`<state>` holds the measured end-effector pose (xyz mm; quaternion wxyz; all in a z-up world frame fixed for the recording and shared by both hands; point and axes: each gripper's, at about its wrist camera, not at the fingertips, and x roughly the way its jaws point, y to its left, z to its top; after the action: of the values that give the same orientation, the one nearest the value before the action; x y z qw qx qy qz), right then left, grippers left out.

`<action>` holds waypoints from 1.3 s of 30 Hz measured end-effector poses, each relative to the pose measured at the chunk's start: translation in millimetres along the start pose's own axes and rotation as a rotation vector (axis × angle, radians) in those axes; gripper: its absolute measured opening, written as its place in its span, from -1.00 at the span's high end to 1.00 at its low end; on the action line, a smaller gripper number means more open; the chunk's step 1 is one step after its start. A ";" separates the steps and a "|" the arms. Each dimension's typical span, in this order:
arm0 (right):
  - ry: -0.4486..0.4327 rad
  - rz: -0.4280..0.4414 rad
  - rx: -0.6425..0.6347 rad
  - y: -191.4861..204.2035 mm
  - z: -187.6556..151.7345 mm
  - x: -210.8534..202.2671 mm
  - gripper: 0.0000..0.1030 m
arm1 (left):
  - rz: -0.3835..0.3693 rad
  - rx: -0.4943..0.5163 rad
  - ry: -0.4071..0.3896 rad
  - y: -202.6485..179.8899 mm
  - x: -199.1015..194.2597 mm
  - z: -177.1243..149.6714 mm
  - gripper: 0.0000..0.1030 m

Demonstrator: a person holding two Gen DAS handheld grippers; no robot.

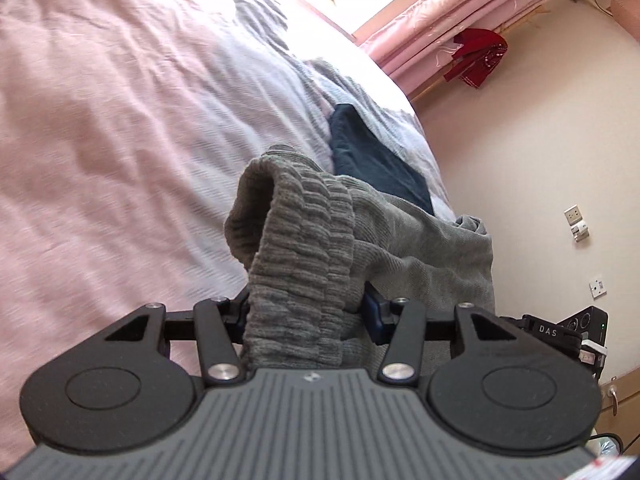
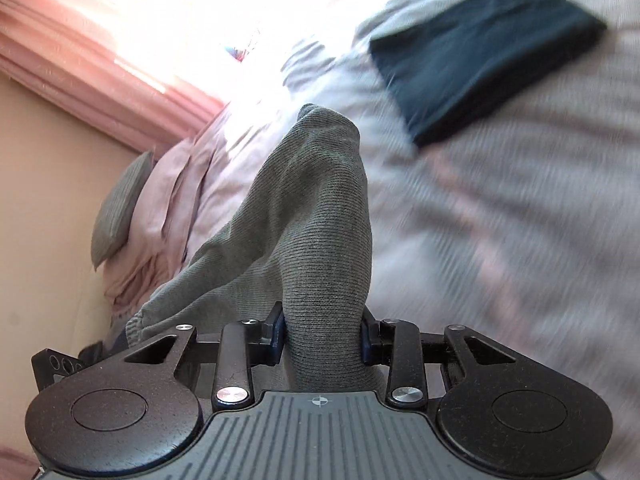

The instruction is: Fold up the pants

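Left claw (image 1: 304, 316) is gripping the ribbed waistband of the grey pants (image 1: 400, 248); right claw (image 2: 323, 336) is pinching a plain bunched part of the same pants (image 2: 312, 208). Garment is hanging in the air between both claws, above the bed (image 1: 100, 120).

Risks, as judged:
- thick bunched knit is sliding out of either grip;
- slack cloth is dragging and snagging the folded dark garment (image 2: 480, 52);
- uneven lowering is giving a crooked fold.

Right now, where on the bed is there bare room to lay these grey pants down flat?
The broad pink stretch of the bed cover, left of the grey pants, is bare. It is crowded near the bed's edge, where the folded dark blue garment lies.
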<state>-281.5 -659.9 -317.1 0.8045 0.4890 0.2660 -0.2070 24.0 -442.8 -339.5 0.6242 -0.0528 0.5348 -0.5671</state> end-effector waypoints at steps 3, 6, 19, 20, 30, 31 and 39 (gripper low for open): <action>-0.031 -0.029 -0.045 -32.2 80.6 -19.1 0.40 | -0.028 -0.015 -0.004 -39.6 71.6 57.8 0.11; -0.053 -0.054 -0.083 -62.1 160.4 -27.5 0.40 | -0.042 0.004 -0.019 -77.9 133.4 112.0 0.11; -0.105 -0.101 -0.096 -154.3 353.1 -5.5 0.40 | -0.012 0.022 -0.017 -144.8 295.0 218.1 0.11; -0.101 -0.104 -0.092 -160.2 357.9 -0.8 0.40 | -0.006 0.022 -0.011 -144.0 301.8 219.2 0.11; -0.060 -0.199 -0.060 -225.6 376.1 59.3 0.12 | 0.111 0.020 0.032 -105.0 365.7 221.4 -0.09; -0.071 -0.284 -0.068 -229.6 372.3 65.1 0.09 | 0.144 0.014 0.036 -98.4 369.7 220.8 -0.08; -0.315 -0.413 -0.292 -215.7 332.6 17.2 0.07 | 0.204 0.168 -0.194 -104.2 305.7 237.8 0.22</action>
<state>-321.1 -1053.5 -347.4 0.8386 0.2655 0.2586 -0.3992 63.3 -841.6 -354.7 0.7295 0.0000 0.4252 -0.5357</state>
